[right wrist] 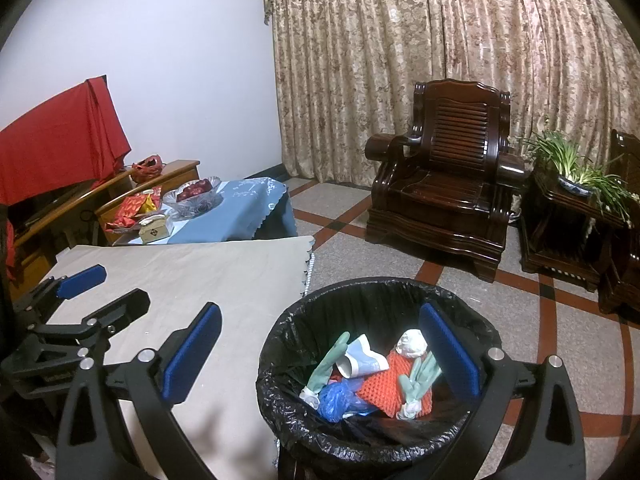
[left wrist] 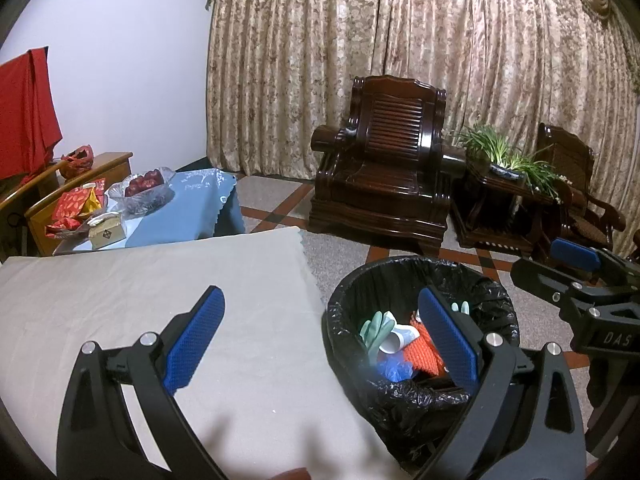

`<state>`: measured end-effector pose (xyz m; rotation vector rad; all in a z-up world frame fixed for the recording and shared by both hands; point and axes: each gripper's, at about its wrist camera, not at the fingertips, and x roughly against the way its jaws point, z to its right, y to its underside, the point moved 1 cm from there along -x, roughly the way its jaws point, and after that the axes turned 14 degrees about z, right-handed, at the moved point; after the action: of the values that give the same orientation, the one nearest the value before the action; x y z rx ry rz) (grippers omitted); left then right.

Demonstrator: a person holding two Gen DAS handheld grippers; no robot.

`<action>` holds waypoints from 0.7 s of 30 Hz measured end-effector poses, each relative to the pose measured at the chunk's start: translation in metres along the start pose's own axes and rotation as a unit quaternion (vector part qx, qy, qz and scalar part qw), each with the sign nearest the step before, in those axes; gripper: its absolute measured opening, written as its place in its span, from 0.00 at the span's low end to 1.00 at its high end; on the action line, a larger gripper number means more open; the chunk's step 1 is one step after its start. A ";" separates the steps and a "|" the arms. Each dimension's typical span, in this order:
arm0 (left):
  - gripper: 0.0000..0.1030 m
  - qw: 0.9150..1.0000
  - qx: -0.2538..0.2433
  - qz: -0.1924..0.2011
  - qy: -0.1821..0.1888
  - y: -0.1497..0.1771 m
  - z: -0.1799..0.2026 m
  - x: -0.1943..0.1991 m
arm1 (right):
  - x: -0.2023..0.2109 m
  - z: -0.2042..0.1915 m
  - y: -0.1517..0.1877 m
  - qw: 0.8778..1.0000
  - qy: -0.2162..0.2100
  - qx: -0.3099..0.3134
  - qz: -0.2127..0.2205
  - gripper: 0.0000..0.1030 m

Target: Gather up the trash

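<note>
Trash fills the bottom of the round bin lined with a crinkled black plastic bag (right wrist: 372, 364), which stands on the floor just beside the counter draped in plain beige cloth (right wrist: 200, 280). Inside lie two pale green rubber gloves (right wrist: 418, 380), a white-and-blue paper cup on its side (right wrist: 362, 360), an orange foam net sleeve (right wrist: 384, 388), a crumpled blue plastic bag (right wrist: 334, 398) and a white paper wad (right wrist: 412, 343) toward twelve o'clock.

All of it looks light and soft. The gloves should be limp and a little slick, best pinched at a cuff or across the bunched fingers. The cup would probably crush, so its rim is the place to nip. The liner is thin and tear-prone; gathering its folded edge at the rim would likely be safest, one hold at nine o'clock and one at three.

The right claw (right wrist: 320, 360) hangs above the bin, tipped forward and down, its blue-padded fingers wide apart and empty, one over the counter edge and one over the bin's three o'clock side. The left claw (left wrist: 320, 340) is posed much the same, spread and empty, straddling the counter edge and the bin. No loose trash shows on the visible beige cloth.
</note>
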<state>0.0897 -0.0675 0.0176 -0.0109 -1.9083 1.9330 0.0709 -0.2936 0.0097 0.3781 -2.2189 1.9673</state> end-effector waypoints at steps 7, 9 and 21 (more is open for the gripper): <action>0.92 1.000 0.000 -0.001 0.000 -0.001 -0.005 0.001 | 0.000 -0.001 0.001 1.000 0.000 0.000 0.000 0.94; 0.92 1.000 0.000 0.000 0.000 -0.001 -0.002 0.001 | 0.000 -0.001 0.000 1.000 0.000 0.001 0.000 0.94; 0.92 1.000 -0.001 -0.001 0.000 -0.002 -0.002 0.001 | 0.000 -0.002 0.000 1.000 0.000 0.000 0.000 0.94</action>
<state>0.0902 -0.0655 0.0191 -0.0096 -1.9092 1.9314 0.0713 -0.2918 0.0099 0.3791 -2.2180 1.9679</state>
